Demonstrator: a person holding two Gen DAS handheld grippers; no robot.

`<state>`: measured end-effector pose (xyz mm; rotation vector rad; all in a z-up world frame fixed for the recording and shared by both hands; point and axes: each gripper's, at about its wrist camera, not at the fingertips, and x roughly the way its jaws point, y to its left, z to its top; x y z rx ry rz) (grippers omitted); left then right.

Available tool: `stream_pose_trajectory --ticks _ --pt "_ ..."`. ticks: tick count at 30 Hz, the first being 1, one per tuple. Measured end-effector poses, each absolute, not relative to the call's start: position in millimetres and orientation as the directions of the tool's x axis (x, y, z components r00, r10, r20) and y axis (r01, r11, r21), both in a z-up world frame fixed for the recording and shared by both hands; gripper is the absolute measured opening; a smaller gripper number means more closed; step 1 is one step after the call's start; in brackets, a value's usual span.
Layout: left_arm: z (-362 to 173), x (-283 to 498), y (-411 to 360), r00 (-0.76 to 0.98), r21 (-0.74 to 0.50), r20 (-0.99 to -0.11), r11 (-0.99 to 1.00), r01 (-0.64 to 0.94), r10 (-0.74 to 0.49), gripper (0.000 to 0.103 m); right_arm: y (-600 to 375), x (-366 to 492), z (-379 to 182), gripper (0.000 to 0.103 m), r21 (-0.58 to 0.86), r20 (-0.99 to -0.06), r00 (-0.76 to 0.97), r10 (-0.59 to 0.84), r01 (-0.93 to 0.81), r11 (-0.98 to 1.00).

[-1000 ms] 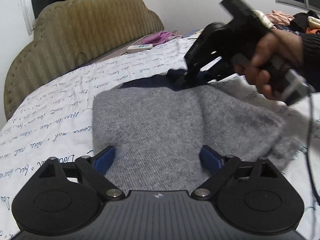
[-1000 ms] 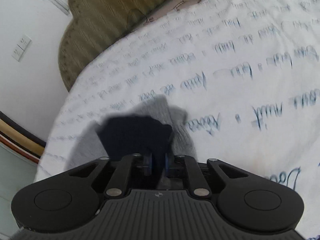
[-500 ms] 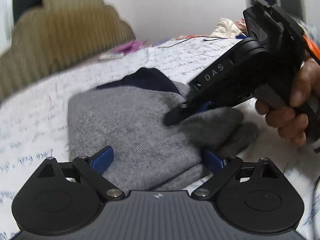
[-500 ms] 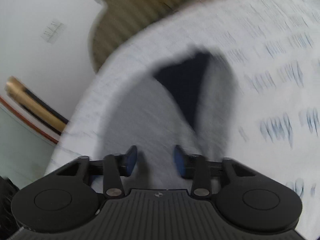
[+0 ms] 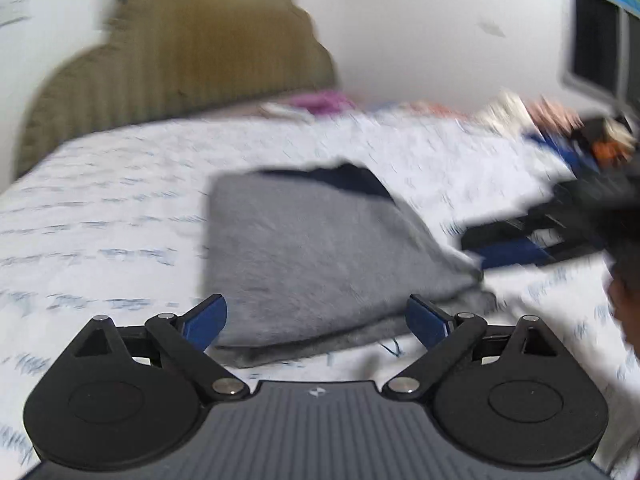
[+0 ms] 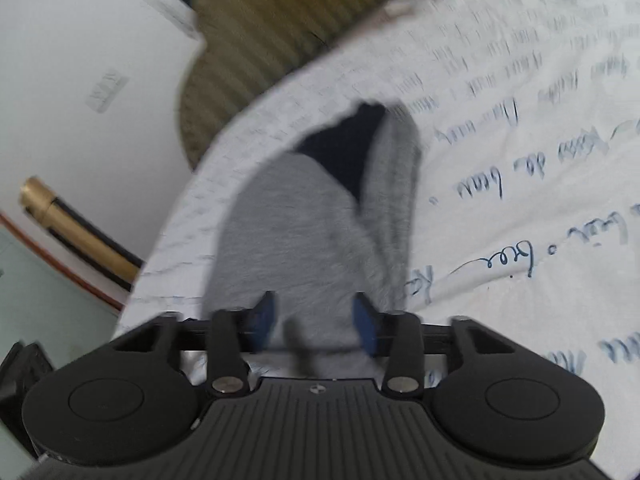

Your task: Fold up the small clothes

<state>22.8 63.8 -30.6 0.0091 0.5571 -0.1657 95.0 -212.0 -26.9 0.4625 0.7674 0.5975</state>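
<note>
The sweater (image 5: 316,256) lies folded on the sheet (image 5: 100,208), a grey block with a navy patch (image 5: 352,180) at its 12 o'clock edge. In the left wrist view its near edge sits just ahead of the left gripper (image 5: 316,318), and bare sheet runs wide at 9 o'clock. At 3 o'clock the sweater's corner tapers toward the right gripper (image 5: 516,250), whose blue pad is just beside that corner; blur hides whether they touch.

A headboard (image 5: 192,52) closes the bed at 11 o'clock. Purple cloth (image 5: 320,100) lies below it, and a clothes pile (image 5: 568,128) crowds the 2 o'clock corner.

In the right wrist view the sweater (image 6: 304,240) runs from the right gripper (image 6: 316,320) toward 12 o'clock, with script-printed sheet (image 6: 520,160) free at 3 o'clock and the bed's edge at 9 o'clock.

The left jaws stand wide apart, holding nothing. The right jaws are parted, with grey cloth lying between the pads but not pinched.
</note>
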Motion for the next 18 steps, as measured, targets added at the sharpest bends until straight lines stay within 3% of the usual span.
stream_pose_trajectory --ticks 1,3,6,10,13,18 --pt "-30.1 17.2 64.2 0.848 -0.028 -0.519 0.994 0.108 -0.107 0.097 -210.9 80.8 -24.1 0.079 0.546 -0.512 0.604 0.611 -0.321 0.774" --pt "-35.5 7.3 63.6 0.852 -0.008 -0.522 1.0 0.028 -0.028 0.097 -199.6 61.1 -27.3 0.077 0.457 -0.559 0.643 0.524 -0.288 0.841" --pt "-51.1 12.3 66.5 0.823 -0.006 -0.568 1.0 0.011 -0.013 0.097 -176.0 39.2 -40.6 0.078 0.292 -0.616 0.684 0.391 -0.262 0.92" --pt "-71.5 21.7 78.0 0.764 -0.039 -0.645 0.999 -0.019 -0.011 0.097 -151.2 33.3 -63.2 0.089 0.126 -0.638 0.724 0.263 -0.239 0.963" --pt "-72.4 18.9 88.9 0.769 -0.099 -0.638 0.994 -0.043 -0.03 0.102 -150.2 35.1 -71.7 0.1 0.118 -0.617 0.756 0.219 -0.187 0.975" --pt "-75.8 25.8 76.7 0.755 -0.026 -0.655 0.999 -0.022 0.0 0.103 -137.5 35.6 -76.0 0.102 0.024 -0.634 0.756 0.163 -0.191 0.981"
